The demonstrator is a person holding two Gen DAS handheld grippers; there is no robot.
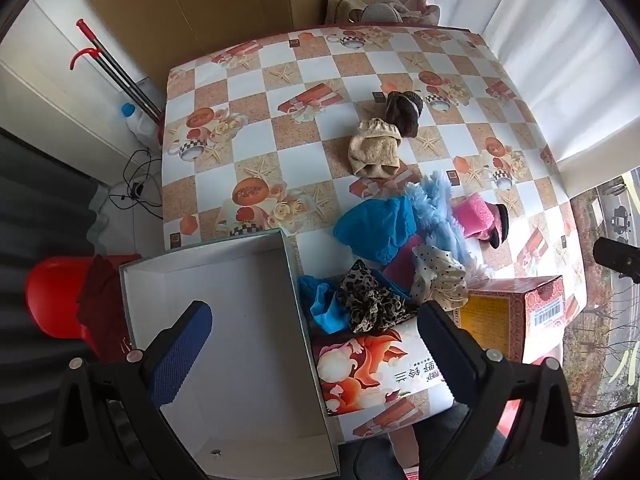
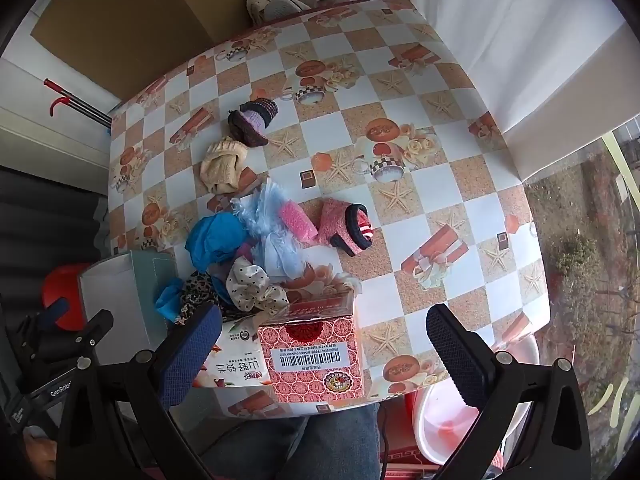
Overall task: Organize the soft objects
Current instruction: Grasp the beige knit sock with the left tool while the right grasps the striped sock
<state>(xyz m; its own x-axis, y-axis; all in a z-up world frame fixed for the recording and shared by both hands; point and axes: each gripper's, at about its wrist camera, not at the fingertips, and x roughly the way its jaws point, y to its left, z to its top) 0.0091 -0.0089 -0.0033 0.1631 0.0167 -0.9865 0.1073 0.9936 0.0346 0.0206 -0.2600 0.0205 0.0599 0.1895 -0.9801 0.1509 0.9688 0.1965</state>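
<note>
Soft items lie in a heap on the checkered table (image 1: 248, 140): a blue cloth (image 1: 376, 228), a fluffy light-blue piece (image 1: 436, 212), a pink sock (image 1: 480, 216), a polka-dot scrunchie (image 1: 440, 276), a leopard scrunchie (image 1: 372, 300). A beige sock (image 1: 374, 154) and a brown sock (image 1: 404, 112) lie farther back. An open white box (image 1: 240, 320) stands at the near left. My left gripper (image 1: 312, 344) is open above the box and heap. My right gripper (image 2: 324, 352) is open over the red carton (image 2: 316, 356), clear of the pink sock (image 2: 344, 228).
A red patterned carton (image 1: 516, 316) and a printed flat box (image 1: 380, 372) sit at the near table edge. A red stool (image 1: 60, 296) stands left of the table, mop handles (image 1: 116, 68) lean on the wall, and clothes (image 1: 380, 4) are piled behind the table.
</note>
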